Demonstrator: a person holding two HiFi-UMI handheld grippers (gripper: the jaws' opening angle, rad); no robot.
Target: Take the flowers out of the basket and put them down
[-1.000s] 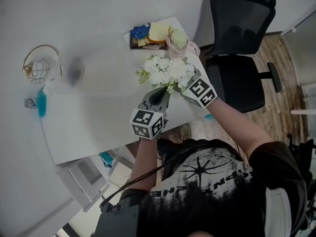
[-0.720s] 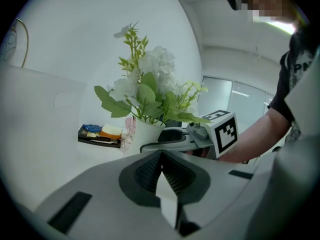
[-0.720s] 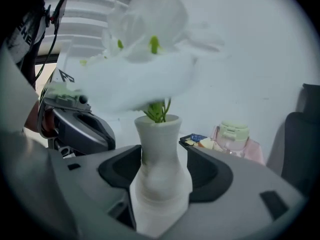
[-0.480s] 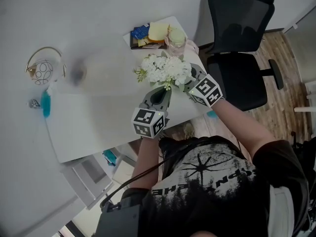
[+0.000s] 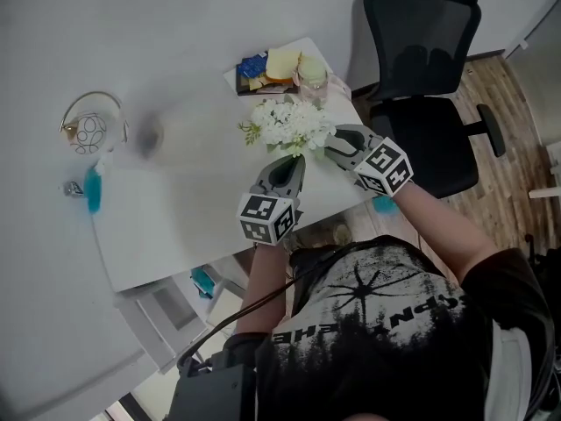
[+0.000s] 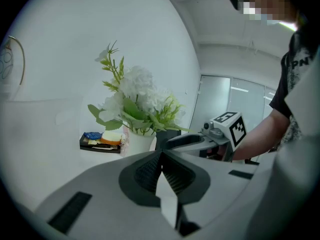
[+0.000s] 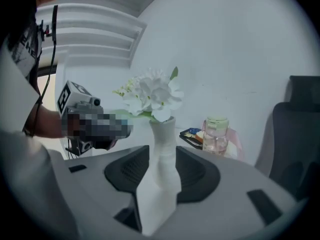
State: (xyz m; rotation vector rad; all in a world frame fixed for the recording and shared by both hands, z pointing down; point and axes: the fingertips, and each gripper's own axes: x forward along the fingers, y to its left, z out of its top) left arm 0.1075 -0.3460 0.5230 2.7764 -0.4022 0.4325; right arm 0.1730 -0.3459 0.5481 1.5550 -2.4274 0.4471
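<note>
White flowers (image 5: 289, 123) stand upright in a slim white vase (image 7: 163, 134) on the white table (image 5: 184, 226). My right gripper (image 5: 331, 140) reaches in from the right. Its jaws are closing, and in the right gripper view (image 7: 161, 153) the vase neck fills the gap, with both pads against it. My left gripper (image 5: 287, 163) is shut and holds nothing, just in front of the bouquet. In the left gripper view (image 6: 161, 156) the flowers (image 6: 135, 99) and vase (image 6: 140, 141) lie straight ahead. A wire basket (image 5: 88, 128) with a gold handle stands far left, apart from both grippers.
Behind the flowers are a dark tray of snacks (image 5: 263, 64) and a clear bottle with a pale green lid (image 5: 313, 70). A black office chair (image 5: 425, 86) stands off the table's right corner. A blue object (image 5: 92, 189) lies near the basket.
My right gripper has drawn back a little to the right, out from under the blossoms. The left gripper and the flowers have hardly moved.
</note>
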